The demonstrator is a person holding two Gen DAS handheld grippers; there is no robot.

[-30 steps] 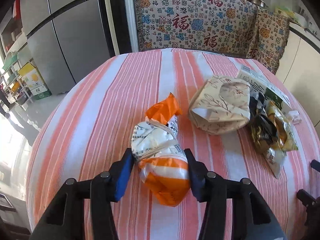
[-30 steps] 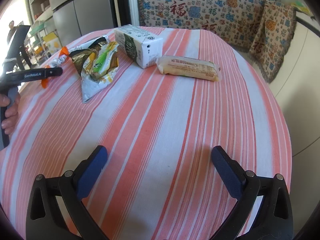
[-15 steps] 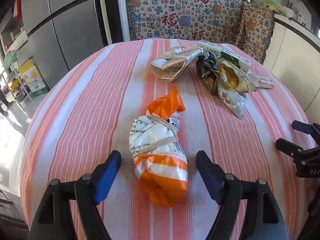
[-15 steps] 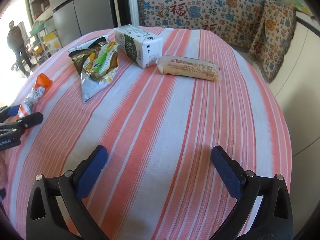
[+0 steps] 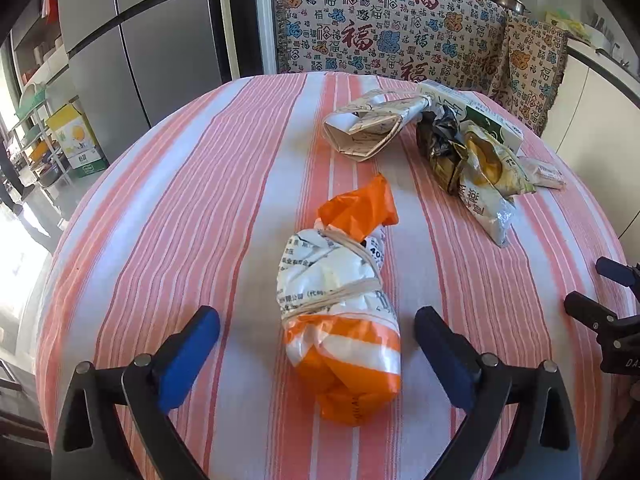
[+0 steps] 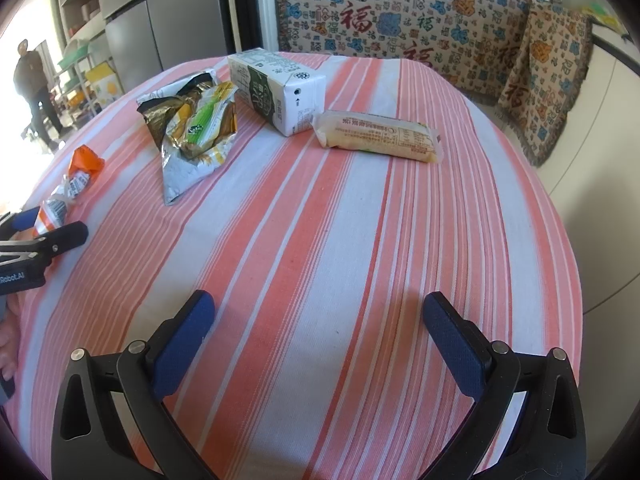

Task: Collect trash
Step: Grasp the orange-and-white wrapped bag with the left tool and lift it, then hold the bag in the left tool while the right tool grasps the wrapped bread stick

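Left gripper [image 5: 318, 346] is opening, wrapper bundle [image 5: 340, 312] lying loose between its jaws, probably untouched. Right gripper [image 6: 318, 336] is spread over bare tablecloth [image 6: 320, 220].

The left gripper [image 5: 316, 350] has black plastic arms that fork into open triangular frames; each finger ends in a blue rectangular pad [image 5: 188, 356]; round silver screws sit at the joints; seen from the right wrist view, its side carries white lettering ending "Robot.AI". The right gripper [image 6: 316, 338] is built the same, black arms, blue pads [image 6: 182, 344], silver screw heads; its body shows white letters "DAS" in the left wrist view.
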